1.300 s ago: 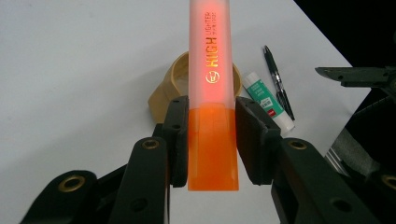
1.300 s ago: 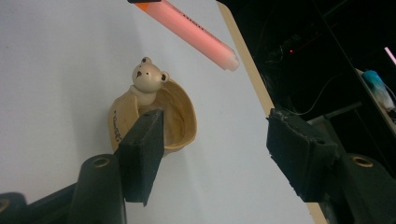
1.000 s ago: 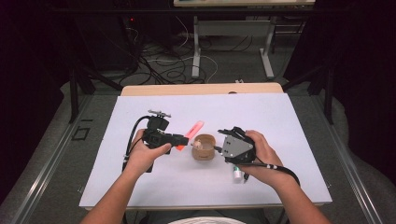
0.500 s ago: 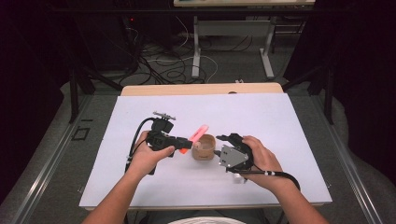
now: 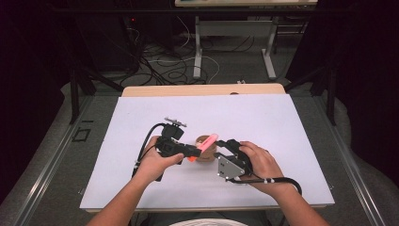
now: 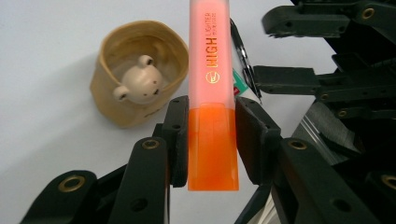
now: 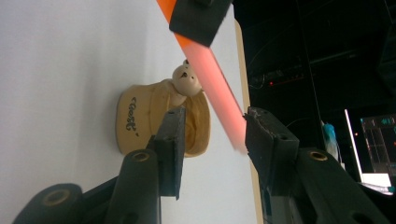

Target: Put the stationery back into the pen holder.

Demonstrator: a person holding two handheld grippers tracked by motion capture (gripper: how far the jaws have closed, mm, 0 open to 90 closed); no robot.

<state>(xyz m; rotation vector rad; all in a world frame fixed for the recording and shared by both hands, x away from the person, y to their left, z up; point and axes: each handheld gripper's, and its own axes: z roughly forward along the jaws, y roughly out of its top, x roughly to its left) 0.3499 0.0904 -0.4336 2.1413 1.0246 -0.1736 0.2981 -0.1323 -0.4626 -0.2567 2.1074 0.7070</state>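
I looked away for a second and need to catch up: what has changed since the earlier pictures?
The left gripper, clamped on the orange highlighter, carried it rightward over the beige bear cup. The right gripper came in beside the cup; its jaws have just been closing and now flank the highlighter's far end, not yet gripping. The cup stayed put.

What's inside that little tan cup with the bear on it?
Inside the tan cup, a small bear figure sits against the inner wall. The cup's floor beneath the bear is hidden. The highlighter hangs beside it, not yet in.
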